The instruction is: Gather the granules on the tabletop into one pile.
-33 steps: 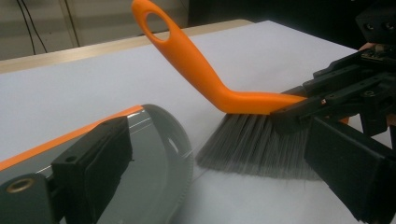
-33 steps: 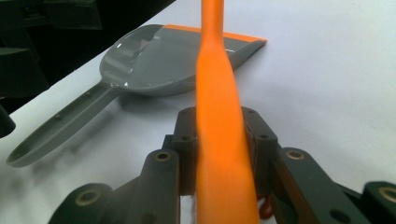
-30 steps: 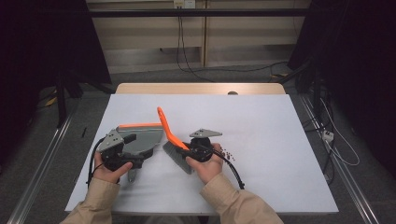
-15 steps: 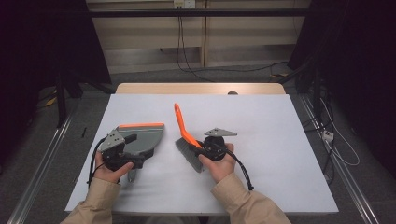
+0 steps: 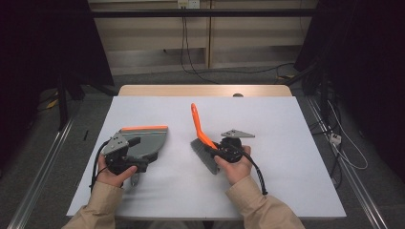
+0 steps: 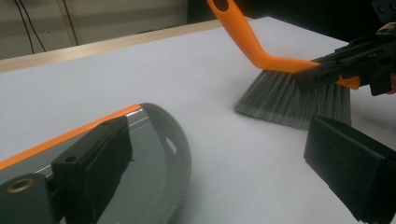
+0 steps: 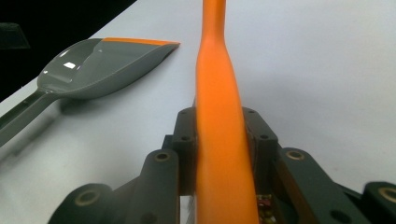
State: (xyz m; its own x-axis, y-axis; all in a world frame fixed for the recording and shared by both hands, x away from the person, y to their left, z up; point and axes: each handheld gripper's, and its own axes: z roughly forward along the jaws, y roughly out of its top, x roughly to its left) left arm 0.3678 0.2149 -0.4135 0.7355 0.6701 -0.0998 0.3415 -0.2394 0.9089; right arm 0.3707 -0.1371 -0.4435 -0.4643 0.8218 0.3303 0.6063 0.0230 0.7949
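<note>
Top view plus two gripper views, sweeping setup on white desk (image 5: 286, 124).

Rt gripper (image 5: 215, 145): fingers (image 7: 184, 135) clenched on orange handle of brush (image 5: 197, 121), low near the head. Keeps grey bristles (image 6: 289, 95) down on the desk and handle tip angled up and away; prob. gripped low for firm control of the stroke.

Lt gripper (image 5: 133, 145): fingers (image 6: 100, 158) released, spread wide, nothing pinched. Hovers at the near end of grey dustpan (image 5: 148, 140), one finger above its curved rim. Looks placed to steady the pan, not lift it.

Dustpan flat on desk, left of brush and apart from it, orange lip on the far side. No debris visible btwn pan and bristles.

Judged step: brush being positioned for a sweep toward the pan.
</note>
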